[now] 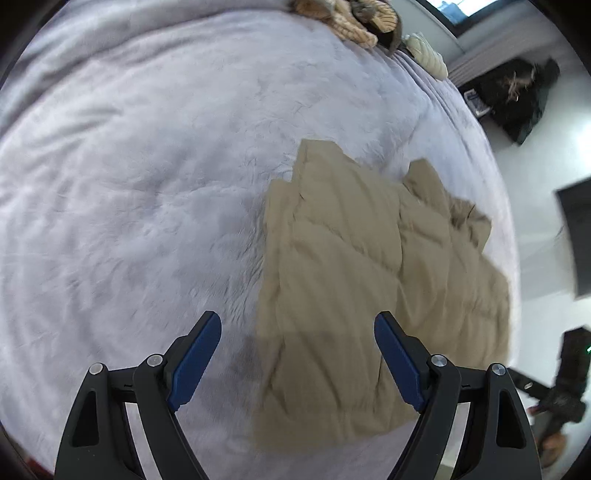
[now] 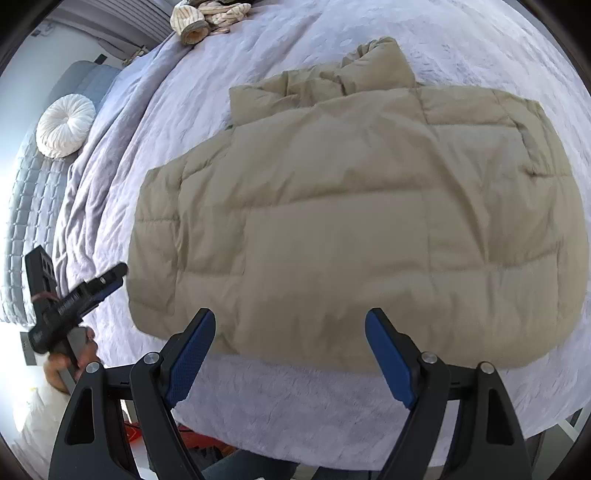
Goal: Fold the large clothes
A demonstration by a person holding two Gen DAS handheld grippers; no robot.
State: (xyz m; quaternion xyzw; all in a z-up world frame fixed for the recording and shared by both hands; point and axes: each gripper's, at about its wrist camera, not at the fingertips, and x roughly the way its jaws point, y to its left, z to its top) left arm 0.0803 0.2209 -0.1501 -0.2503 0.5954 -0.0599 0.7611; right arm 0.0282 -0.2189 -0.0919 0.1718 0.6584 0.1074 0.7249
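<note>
A beige puffer jacket (image 2: 351, 206) lies flat on a lavender plush blanket (image 2: 295, 398) covering a bed, its sleeves folded in over the body and its collar at the far end. It also shows in the left wrist view (image 1: 351, 280), at right of centre. My left gripper (image 1: 297, 321) is open and empty, hovering above the jacket's near left edge. My right gripper (image 2: 290, 317) is open and empty, above the jacket's near hem. The left gripper also shows in the right wrist view (image 2: 107, 278), held in a hand at the bed's left side.
A pile of striped and knitted clothes (image 1: 351, 18) lies at the far end of the bed, also in the right wrist view (image 2: 207, 16). A round white cushion (image 2: 66, 125) rests on a grey quilted headboard. Dark items (image 1: 517, 99) sit on the floor beyond the bed.
</note>
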